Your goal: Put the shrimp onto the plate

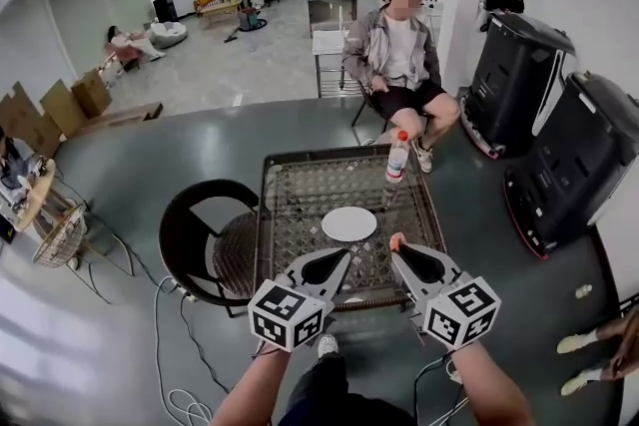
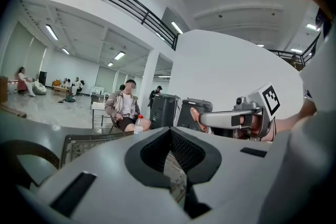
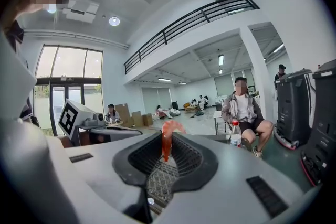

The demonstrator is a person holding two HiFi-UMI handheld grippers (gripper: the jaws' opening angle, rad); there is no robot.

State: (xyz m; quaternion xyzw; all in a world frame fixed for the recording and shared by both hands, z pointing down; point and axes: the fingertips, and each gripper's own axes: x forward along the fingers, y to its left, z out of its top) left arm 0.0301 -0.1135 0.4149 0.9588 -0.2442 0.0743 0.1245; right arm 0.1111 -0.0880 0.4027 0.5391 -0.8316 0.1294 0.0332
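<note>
An orange shrimp (image 3: pixel 168 140) stands upright, pinched between the jaws of my right gripper (image 3: pixel 167 153), which is shut on it. In the head view the shrimp (image 1: pixel 396 241) shows at the tip of the right gripper (image 1: pixel 398 249), over the near right part of the mesh table (image 1: pixel 300 190). The round white plate (image 1: pixel 349 223) lies just ahead and to the left of it. My left gripper (image 1: pixel 342 257) hovers beside the plate's near edge. Its jaws are shut with nothing in them (image 2: pixel 173 157).
A water bottle with a red cap (image 1: pixel 397 158) stands at the table's far right. A black chair (image 1: pixel 205 234) is at the table's left. A person sits on a chair (image 1: pixel 399 65) beyond the table. Two black machines (image 1: pixel 569 155) stand to the right.
</note>
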